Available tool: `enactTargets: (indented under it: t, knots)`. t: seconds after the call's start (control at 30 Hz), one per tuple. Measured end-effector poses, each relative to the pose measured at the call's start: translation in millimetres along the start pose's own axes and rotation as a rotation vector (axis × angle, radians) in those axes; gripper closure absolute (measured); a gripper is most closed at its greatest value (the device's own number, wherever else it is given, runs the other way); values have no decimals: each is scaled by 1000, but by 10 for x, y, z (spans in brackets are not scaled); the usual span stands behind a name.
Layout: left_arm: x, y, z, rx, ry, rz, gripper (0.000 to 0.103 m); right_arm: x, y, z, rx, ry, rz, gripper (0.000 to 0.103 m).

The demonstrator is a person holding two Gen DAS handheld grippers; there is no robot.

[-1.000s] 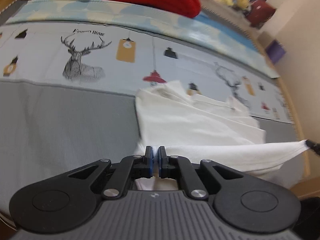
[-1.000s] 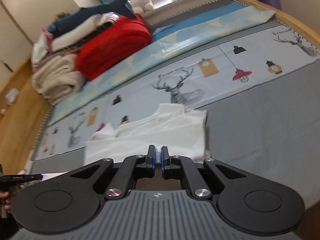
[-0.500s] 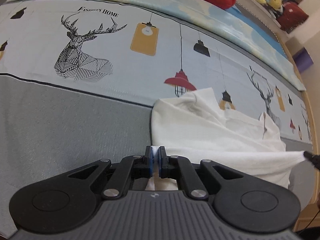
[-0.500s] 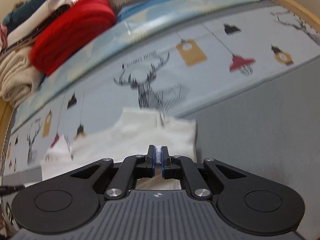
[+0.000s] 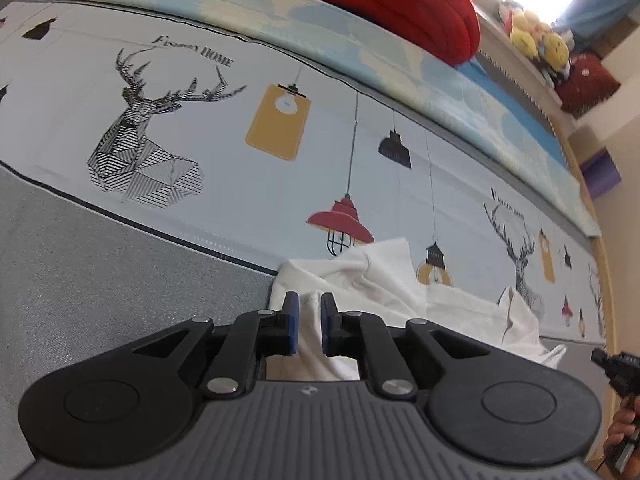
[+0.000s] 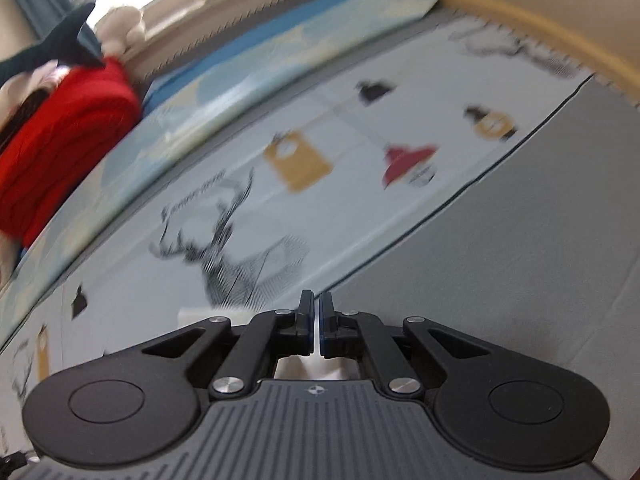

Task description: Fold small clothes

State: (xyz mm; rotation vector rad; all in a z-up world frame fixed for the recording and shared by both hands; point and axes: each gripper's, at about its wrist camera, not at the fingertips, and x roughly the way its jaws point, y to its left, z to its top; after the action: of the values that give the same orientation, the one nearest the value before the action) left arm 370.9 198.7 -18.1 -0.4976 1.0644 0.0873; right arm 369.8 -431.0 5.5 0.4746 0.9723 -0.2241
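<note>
Our left hand-held gripper [image 5: 307, 322] has just been opening, and the white garment [image 5: 392, 300] now sits loose between its parted jaws, lying rumpled on the bed [image 5: 100, 264]. Our right hand-held gripper [image 6: 316, 322] is closed on a thin strip of the same cloth. If that side pulls while ours is slack, we judge the fold could drag askew

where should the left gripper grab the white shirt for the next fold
Judging from the left wrist view: take the white shirt by its near left edge, where the cloth lies flat on the grey bedspread. Come from above, jaws astride the edge; the far side is bunched and rumpled.
</note>
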Motion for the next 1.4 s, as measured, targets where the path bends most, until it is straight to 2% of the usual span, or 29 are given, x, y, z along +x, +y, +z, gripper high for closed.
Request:
enactTargets:
  t: [0.23,0.37,0.43,0.53,0.67,0.87,0.93,1.07,1.17,1.27,1.4]
  knots:
    - [-35,150,-24,-20,19,35,93,-57,-51,-18,-60,20,70,98]
    - [-4,189,-66,-2,52,68,87,-57,-62,-46,-82,45,76,90]
    - [45,187,-100,23,88,86,85,-69,-69,-50,-83,47,82,86]
    - [115,156,-159,70,133,105,77,-81,-72,-59,-92,55,94,81]
    - [162,123,-191,114,167,91,69,-41,-65,-94,-132,103,122,73]
    - [337,27,-300,214,225,131,68,49,-61,-207,-244,174,133,67]
    - [366,-4,-316,237,205,137,68,96,-62,-265,-282,195,141,67]
    - [387,-4,-251,192,140,94,68,224,-6,-388,-364,227,122,66]
    - [464,-60,-230,210,110,100,60,355,71,-470,-409,252,124,62]
    - [520,-101,-177,227,66,91,60,478,168,-500,-466,242,113,61]
    - [592,-112,-76,224,11,70,60,601,218,-436,-454,206,102,60]
